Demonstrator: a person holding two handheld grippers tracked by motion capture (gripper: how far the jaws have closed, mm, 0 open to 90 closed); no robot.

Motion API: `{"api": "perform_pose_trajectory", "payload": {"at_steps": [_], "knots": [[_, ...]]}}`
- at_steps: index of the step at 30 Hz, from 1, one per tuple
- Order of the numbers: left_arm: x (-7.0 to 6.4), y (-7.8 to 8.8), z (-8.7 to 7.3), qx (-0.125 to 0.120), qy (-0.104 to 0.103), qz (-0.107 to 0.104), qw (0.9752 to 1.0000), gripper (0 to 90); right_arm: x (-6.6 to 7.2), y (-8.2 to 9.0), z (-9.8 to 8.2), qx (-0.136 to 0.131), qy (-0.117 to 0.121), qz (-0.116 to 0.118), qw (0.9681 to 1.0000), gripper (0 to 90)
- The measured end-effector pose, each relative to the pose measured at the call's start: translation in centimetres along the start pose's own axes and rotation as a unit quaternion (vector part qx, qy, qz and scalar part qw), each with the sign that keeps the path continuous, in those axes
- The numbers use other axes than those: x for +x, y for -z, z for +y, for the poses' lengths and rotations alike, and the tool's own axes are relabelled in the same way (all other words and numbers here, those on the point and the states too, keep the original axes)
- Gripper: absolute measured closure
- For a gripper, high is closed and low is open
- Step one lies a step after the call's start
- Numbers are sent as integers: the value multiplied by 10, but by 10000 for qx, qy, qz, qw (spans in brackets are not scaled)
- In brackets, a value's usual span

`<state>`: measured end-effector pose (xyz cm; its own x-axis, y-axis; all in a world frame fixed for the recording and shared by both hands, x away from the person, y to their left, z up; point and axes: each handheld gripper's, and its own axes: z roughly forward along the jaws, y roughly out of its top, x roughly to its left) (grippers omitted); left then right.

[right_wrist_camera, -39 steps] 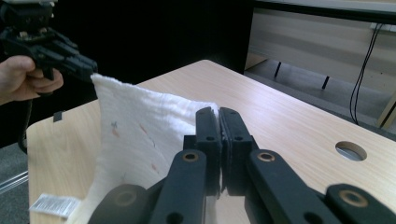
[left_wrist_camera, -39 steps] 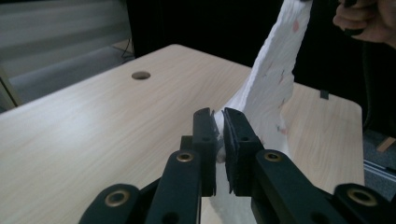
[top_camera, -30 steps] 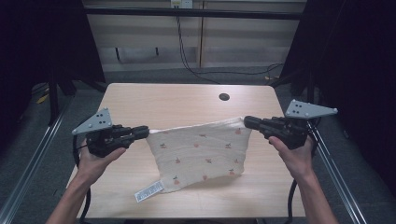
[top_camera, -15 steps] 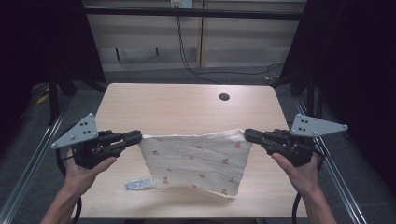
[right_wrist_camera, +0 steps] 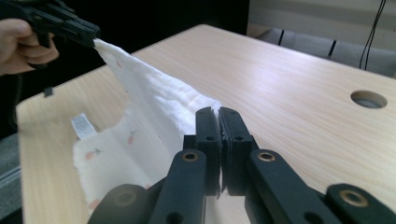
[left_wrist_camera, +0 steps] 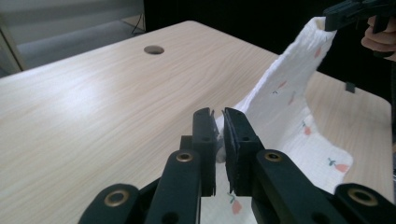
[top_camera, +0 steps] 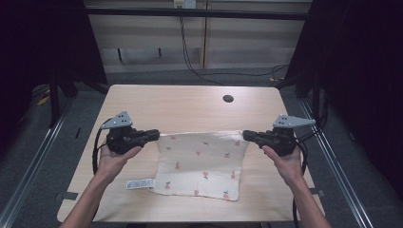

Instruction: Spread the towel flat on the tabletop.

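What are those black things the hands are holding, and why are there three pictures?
A person holds two squeeze tools. Each ends in a black claw. The left claw and the right claw each pinch one top corner of a white cloth printed with small fruits. The cloth's upper edge is stretched between them, and its lower part lies on the wooden table. A white label hangs off the cloth. One picture looks down from above. The other two come from little cameras riding on each tool, looking along its claw.

white fruit-print cotton cloth | far edge held taut above desk | near part lying flat | label at near-left corner
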<state>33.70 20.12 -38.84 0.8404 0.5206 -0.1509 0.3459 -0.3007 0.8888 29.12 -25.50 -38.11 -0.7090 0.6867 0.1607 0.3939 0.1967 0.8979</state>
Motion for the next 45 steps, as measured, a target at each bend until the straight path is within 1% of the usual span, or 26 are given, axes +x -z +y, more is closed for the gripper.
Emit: {"api": "perform_pose_trajectory", "payload": {"at_steps": [3, 5, 7, 9, 11, 12, 15, 17, 18, 19, 20, 21, 24, 25, 26, 27, 28, 29, 32, 33, 35, 37, 39, 41, 42, 45], "knots": [[5, -2, -5, 100, 75, 34, 9999, 838, -8, -13, -3, 106, -18, -54, 9999, 873], [8, -1, -8, 56, 144, 46, 9999, 837, -12, -21, -4, 146, -37, -92, 9998, 872], [11, -1, -11, 16, 231, 112, 9997, 837, -17, -28, -5, 183, -48, -65, 9998, 872], [15, -4, -14, 56, 289, 122, 9995, 837, -21, -36, -6, 226, -92, -57, 9997, 871], [21, -11, -18, 112, 341, 174, 9992, 836, -26, -44, -9, 253, -140, -103, 9995, 870], [25, -17, -21, 119, 420, 187, 9989, 835, -28, -46, -10, 275, -159, -122, 9994, 869], [34, -31, -26, 158, 614, 100, 9979, 831, -36, -58, -14, 431, -202, -226, 9986, 867], [35, -41, -29, 300, 564, 184, 9978, 832, -42, -65, -16, 551, -180, -305, 9979, 867], [35, -41, -29, 300, 564, 184, 9978, 831, -42, -65, -16, 551, -180, -305, 9979, 867], [37, -47, -31, 354, 582, 175, 9975, 831, -45, -68, -17, 584, -209, -307, 9976, 867], [40, -52, -33, 393, 587, 219, 9973, 828, -52, -74, -19, 639, -231, -390, 9969, 867], [42, -55, -34, 406, 620, 256, 9969, 825, -54, -76, -19, 658, -263, -412, 9966, 865], [50, -59, -36, 458, 719, 143, 9963, 793, -59, -84, -20, 793, -196, -467, 9956, 837], [51, -59, -36, 478, 682, 268, 9962, 782, -60, -87, -20, 857, -178, -481, 9950, 827], [52, -59, -37, 467, 702, 333, 9959, 756, -61, -90, -20, 888, -149, -564, 9943, 801], [52, -58, -37, 430, 763, 306, 9957, 736, -62, -91, -20, 887, -153, -591, 9942, 779], [53, -56, -38, 427, 751, 356, 9956, 725, -63, -92, -20, 893, -180, -636, 9938, 758], [52, -55, -38, 441, 720, 403, 9956, 690, -65, -93, -20, 888, -195, -806, 9926, 743], [52, -48, -37, 523, 628, 597, 9949, 610, -67, -92, -20, 831, -267, -816, 9928, 735], [52, -45, -37, 563, 638, 595, 9946, 593, -67, -90, -20, 825, -271, -806, 9929, 721], [52, -40, -39, 569, 647, 553, 9947, 591, -64, -86, -19, 887, -249, -805, 9925, 688], [50, -35, -41, 636, 593, 519, 9949, 592, -60, -82, -19, 973, -240, -755, 9921, 669], [47, -30, -44, 645, 529, 455, 9955, 596, -55, -76, -20, 1006, -207, -714, 9921, 659], [40, -26, -49, 760, 420, 418, 9953, 602, -50, -71, -22, 1033, -155, -637, 9925, 651], [36, -24, -53, 811, 391, 364, 9953, 601, -46, -68, -23, 1031, -131, -634, 9926, 649], [28, -22, -59, 826, 418, 146, 9956, 614, -36, -60, -28, 1045, -68, -417, 9936, 665]]}}
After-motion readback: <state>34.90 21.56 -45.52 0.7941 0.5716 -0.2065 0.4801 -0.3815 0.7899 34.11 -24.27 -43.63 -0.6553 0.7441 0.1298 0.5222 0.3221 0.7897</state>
